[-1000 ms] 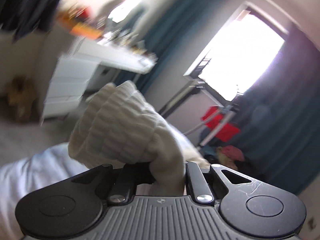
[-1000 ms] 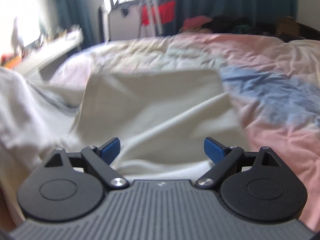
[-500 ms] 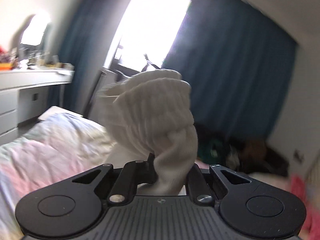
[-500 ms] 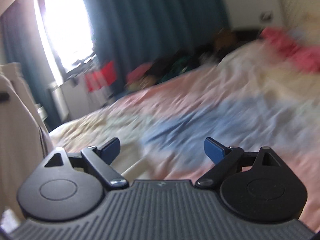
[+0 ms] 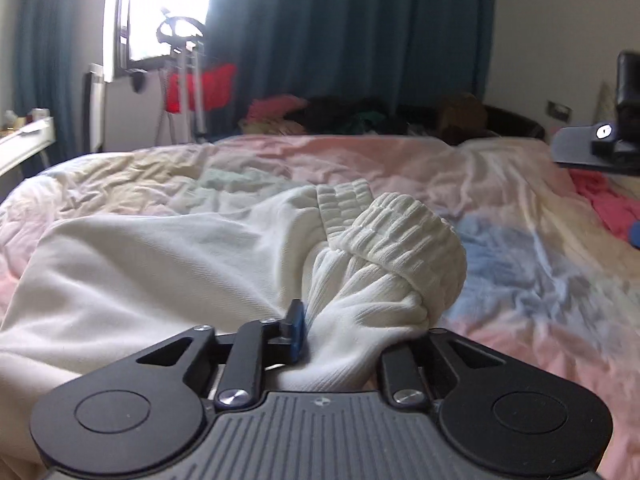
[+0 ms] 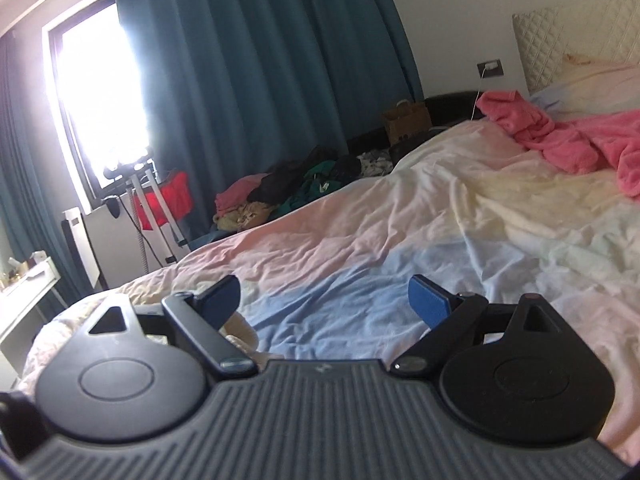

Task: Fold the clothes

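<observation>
A cream sweatshirt (image 5: 152, 264) lies on the pastel bedspread (image 5: 520, 280). My left gripper (image 5: 352, 332) is shut on its bunched ribbed cuff (image 5: 400, 248), held low over the garment. A second ribbed cuff (image 5: 344, 200) lies just behind. My right gripper (image 6: 324, 300) is open and empty above the bedspread (image 6: 360, 264); a bit of the cream garment (image 6: 240, 330) shows under its left finger. The right gripper also shows at the right edge of the left wrist view (image 5: 596, 140).
A pink garment (image 6: 560, 140) lies near the headboard (image 6: 576, 36). A pile of clothes (image 6: 304, 184) sits past the bed's far side, by blue curtains (image 6: 260, 80). A drying rack with red cloth (image 5: 196, 88) and a white desk (image 5: 24, 140) stand at the left.
My left gripper has swung down from high in the air and brought the cuff onto the garment on the bed. My right gripper stayed open and turned toward the headboard side.
</observation>
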`<state>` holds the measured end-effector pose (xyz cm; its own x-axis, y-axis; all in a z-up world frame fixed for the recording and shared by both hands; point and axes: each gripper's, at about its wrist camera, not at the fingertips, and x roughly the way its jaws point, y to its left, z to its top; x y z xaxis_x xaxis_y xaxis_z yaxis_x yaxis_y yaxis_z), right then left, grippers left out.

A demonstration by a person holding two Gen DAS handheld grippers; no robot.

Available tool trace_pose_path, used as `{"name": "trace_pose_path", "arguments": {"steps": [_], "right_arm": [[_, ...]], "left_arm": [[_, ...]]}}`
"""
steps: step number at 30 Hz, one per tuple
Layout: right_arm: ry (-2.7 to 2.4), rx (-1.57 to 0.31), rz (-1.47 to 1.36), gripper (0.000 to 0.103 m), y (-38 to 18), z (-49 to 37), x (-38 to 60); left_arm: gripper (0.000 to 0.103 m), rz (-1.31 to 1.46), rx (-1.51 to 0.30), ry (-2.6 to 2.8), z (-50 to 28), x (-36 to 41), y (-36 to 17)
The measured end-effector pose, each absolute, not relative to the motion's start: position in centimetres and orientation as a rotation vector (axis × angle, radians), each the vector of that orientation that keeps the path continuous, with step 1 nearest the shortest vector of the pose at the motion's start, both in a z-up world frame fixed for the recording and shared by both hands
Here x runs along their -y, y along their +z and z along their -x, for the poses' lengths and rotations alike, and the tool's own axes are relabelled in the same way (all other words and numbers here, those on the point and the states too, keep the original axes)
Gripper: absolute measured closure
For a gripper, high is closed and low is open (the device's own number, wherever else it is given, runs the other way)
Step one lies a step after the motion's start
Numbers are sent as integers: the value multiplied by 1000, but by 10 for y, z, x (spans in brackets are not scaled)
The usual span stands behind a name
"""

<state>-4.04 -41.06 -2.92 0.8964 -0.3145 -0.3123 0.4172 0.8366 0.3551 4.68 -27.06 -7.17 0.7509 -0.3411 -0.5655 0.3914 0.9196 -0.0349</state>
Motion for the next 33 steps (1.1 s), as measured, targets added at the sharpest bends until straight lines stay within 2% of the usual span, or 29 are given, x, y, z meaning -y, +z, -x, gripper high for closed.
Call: {"name": "trace_pose_path", "arguments": {"steps": [1, 3, 5, 12, 17, 24, 33], "right_arm": [[-353, -252, -457, 11, -30, 39, 412], [-244, -260, -533, 11, -33, 36, 416], [-135, -270, -621, 11, -38, 32, 421], [-79, -331, -674, 11, -48, 27, 413], [-109, -437, -822, 11, -72, 14, 414], [-147, -560, -1078, 10, -124, 10, 412], [-129, -543, -1073, 12, -125, -3, 390]], "left_arm": [[57, -89, -615, -419, -48, 265, -69], [34, -93, -642, -455, -51, 251, -65], [25, -112, -656, -501, -46, 238, -63], [23, -196, -640, -607, -6, 162, -48], [18, -272, -502, -549, 14, 99, -28], [17, -424, -406, -490, 21, 57, -43], [16, -493, -431, -447, 6, 43, -76]]}}
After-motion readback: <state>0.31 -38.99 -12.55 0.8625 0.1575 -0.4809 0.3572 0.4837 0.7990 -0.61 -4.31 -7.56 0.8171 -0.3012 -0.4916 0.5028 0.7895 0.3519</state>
